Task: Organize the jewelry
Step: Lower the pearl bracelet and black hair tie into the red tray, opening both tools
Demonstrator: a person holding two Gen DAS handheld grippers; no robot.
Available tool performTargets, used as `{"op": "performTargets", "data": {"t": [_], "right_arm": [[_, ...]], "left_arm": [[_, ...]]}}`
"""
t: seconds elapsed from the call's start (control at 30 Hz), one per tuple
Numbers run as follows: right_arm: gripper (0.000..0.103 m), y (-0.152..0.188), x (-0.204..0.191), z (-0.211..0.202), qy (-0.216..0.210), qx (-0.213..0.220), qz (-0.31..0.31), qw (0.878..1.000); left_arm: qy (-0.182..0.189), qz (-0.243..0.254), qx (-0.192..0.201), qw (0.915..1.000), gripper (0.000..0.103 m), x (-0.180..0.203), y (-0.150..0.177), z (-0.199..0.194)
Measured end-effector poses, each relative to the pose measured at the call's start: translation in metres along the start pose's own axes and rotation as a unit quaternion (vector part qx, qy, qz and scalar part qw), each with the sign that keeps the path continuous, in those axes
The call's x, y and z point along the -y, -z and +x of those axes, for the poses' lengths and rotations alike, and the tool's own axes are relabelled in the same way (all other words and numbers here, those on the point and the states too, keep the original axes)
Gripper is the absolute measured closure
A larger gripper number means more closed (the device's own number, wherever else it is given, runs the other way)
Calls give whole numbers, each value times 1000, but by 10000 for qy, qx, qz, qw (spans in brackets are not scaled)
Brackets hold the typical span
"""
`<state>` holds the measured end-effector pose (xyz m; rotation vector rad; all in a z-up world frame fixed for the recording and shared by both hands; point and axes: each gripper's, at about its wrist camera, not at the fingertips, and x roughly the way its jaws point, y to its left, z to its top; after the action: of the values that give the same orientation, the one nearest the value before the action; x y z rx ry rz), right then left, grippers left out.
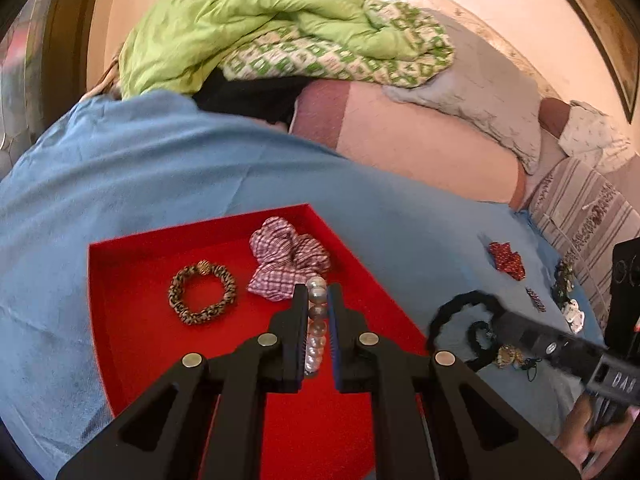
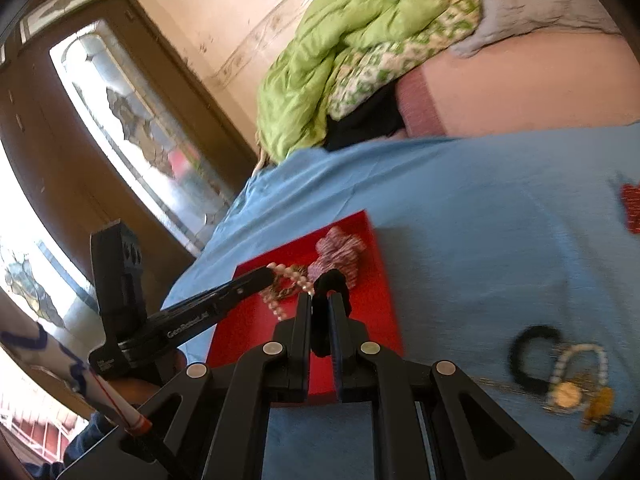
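Pearl bracelet (image 1: 316,320) pinched tight in my left gripper (image 1: 317,300), strand running lengthwise along the fingers and dangling past the tips. Directly beneath it sits the red tray (image 1: 132,320), already holding a leopard-print ring (image 1: 202,294) ahead-left of my tips and a checked scrunchie (image 1: 286,258) just ahead. My right gripper (image 2: 320,300) is clamped on a black hair tie (image 2: 322,320), which hangs short of the tray's near edge. So the left is nearer: I'd say pearls drop first. More pieces wait on the blue sheet (image 2: 460,220), off to my right.
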<state>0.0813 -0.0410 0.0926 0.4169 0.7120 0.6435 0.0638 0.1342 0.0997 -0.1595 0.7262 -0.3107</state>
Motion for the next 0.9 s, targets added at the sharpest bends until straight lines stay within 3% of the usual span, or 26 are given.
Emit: {"op": "performTargets", "data": {"t": [0.3, 0.9], "right_arm": [[94, -4, 9, 58, 94, -373, 67, 9992], [92, 8, 14, 84, 854, -677, -245, 9937]], "left_arm": [[-320, -289, -145, 9990, 94, -25, -1, 12], [-809, -497, -533, 9941, 94, -41, 4, 29]]}}
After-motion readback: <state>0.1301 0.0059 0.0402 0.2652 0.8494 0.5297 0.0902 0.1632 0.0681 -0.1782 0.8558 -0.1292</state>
